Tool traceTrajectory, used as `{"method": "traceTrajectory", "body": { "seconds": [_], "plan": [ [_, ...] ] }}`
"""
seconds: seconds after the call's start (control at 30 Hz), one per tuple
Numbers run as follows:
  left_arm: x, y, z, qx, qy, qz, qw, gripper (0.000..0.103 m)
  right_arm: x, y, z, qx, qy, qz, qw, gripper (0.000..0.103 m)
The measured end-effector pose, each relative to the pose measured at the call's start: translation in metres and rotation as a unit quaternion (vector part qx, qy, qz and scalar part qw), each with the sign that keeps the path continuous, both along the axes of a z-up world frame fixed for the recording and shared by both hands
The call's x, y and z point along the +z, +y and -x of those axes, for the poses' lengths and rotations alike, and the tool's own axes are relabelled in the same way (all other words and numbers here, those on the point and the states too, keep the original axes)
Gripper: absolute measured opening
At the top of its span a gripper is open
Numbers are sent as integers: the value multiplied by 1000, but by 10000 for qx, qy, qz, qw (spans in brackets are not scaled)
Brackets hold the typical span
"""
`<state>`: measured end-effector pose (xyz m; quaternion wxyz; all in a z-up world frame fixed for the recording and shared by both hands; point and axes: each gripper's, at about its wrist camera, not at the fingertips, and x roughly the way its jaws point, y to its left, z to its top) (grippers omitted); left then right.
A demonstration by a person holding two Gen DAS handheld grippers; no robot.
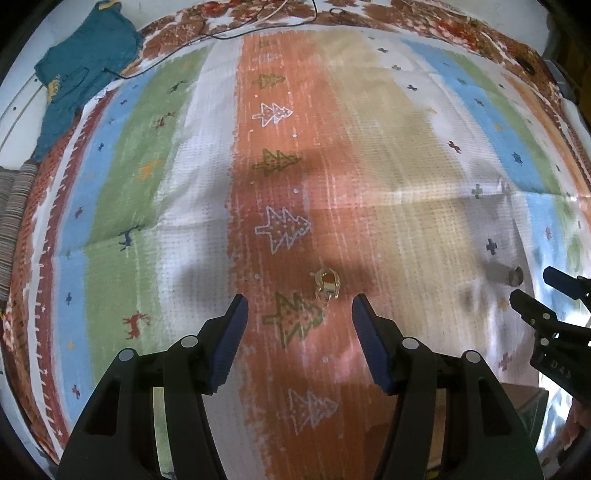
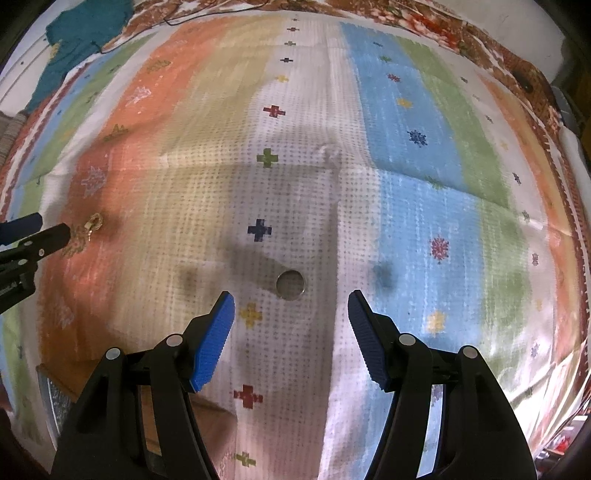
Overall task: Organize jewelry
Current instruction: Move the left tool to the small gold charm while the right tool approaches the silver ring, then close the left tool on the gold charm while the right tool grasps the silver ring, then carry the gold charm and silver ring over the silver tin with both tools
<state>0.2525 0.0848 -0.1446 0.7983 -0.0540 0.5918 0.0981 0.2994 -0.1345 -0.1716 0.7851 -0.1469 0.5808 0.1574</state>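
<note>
A small gold earring lies on the orange stripe of the patterned cloth, just ahead of my left gripper, which is open and empty with the earring between and slightly beyond its fingertips. The earring also shows in the right wrist view. A silver ring stands on edge on the white stripe, just ahead of my right gripper, which is open and empty. The ring also shows in the left wrist view, next to the right gripper. The left gripper's fingers show at the left edge of the right wrist view.
A striped cloth with trees and crosses covers the surface. A teal knitted garment lies at the far left corner with a thin black cable nearby. A brown box edge shows under the right gripper.
</note>
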Motion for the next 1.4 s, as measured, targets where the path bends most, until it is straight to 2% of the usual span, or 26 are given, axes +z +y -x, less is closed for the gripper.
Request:
{"method": "traceTrajectory", "body": {
  "seconds": [0.2, 0.37, 0.4, 0.47, 0.53, 0.6, 0.63, 0.67, 0.7, 0.97, 1.13, 1.4],
  "plan": [
    [-14, -3, -12, -101, 148, 72, 9998, 58, -8, 5, -4, 70, 126, 67, 9999, 63],
    [-25, -5, -21, -177, 228, 9, 9996, 50, -13, 9, -8, 96, 201, 91, 9997, 54],
    [-27, -4, -23, -175, 258, 23, 9995, 49, -14, 9, -9, 90, 227, 87, 9997, 49],
    [-33, -4, -26, -248, 361, 100, 9990, 43, -15, 10, -10, 87, 231, 75, 9997, 44],
    [-35, -5, -27, -308, 340, 1, 9989, 38, -15, 10, -11, 108, 235, 59, 9996, 37],
    [-35, -4, -27, -292, 335, 0, 9990, 29, -15, 10, -11, 127, 244, 43, 9996, 29],
    [-35, -4, -28, -264, 353, -15, 9990, 19, -15, 11, -10, 141, 245, 35, 9996, 24],
    [-35, -3, -28, -250, 364, -18, 9990, 16, -15, 11, -10, 150, 249, 25, 9996, 22],
    [-34, -3, -28, -242, 364, 10, 9990, 16, -15, 11, -10, 166, 248, 9, 9996, 19],
    [-20, -5, -17, -312, 270, 11, 9991, 16, -10, 5, -3, 181, 110, -47, 9998, 19],
    [7, -16, -3, -400, 6, 60, 9992, 16, 6, 0, 9, 152, -63, -146, 9998, 19],
    [32, -30, 14, -562, -242, 61, 9981, 16, 33, -12, 30, 147, -303, -363, 9988, 19]
  ]
}}
